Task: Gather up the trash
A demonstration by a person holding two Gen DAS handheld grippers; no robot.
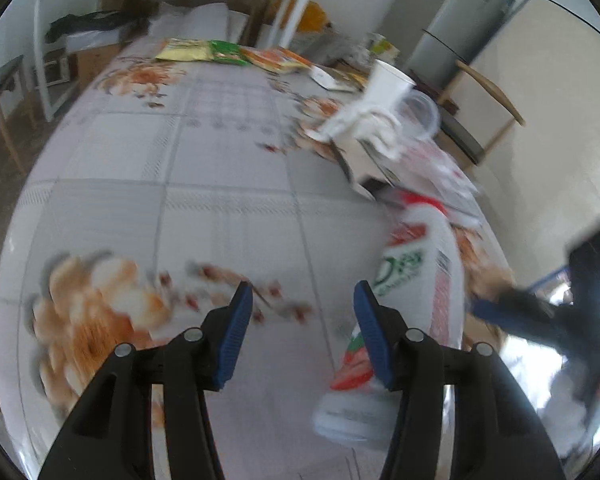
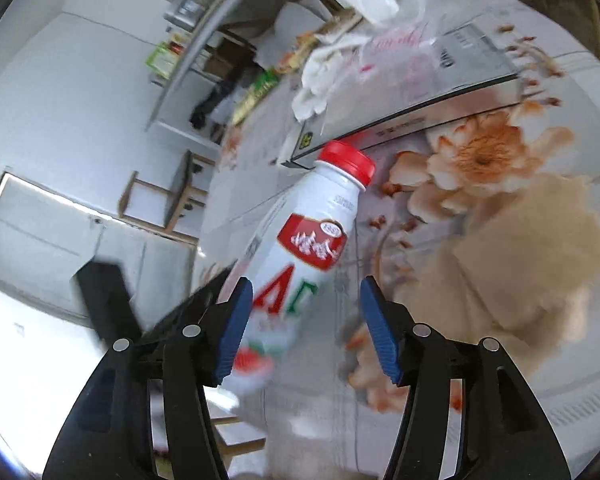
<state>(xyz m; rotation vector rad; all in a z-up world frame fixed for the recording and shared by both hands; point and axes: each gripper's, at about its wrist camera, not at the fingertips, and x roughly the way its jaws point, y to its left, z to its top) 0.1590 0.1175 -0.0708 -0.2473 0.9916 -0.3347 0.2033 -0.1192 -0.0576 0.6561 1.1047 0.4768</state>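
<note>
Near the edge of the flowered tabletop [image 2: 500, 92] lies a white drink bottle [image 2: 300, 248] with a red cap [image 2: 348, 162]. It sits between the right tongs [image 2: 306, 326], which gape wide and press on nothing. The left tongs [image 1: 303, 330] gape too, with nothing between them. That bottle looks light, smooth and slippery, maybe a bit squashy. Its round middle seems the best spot to pinch.
</note>
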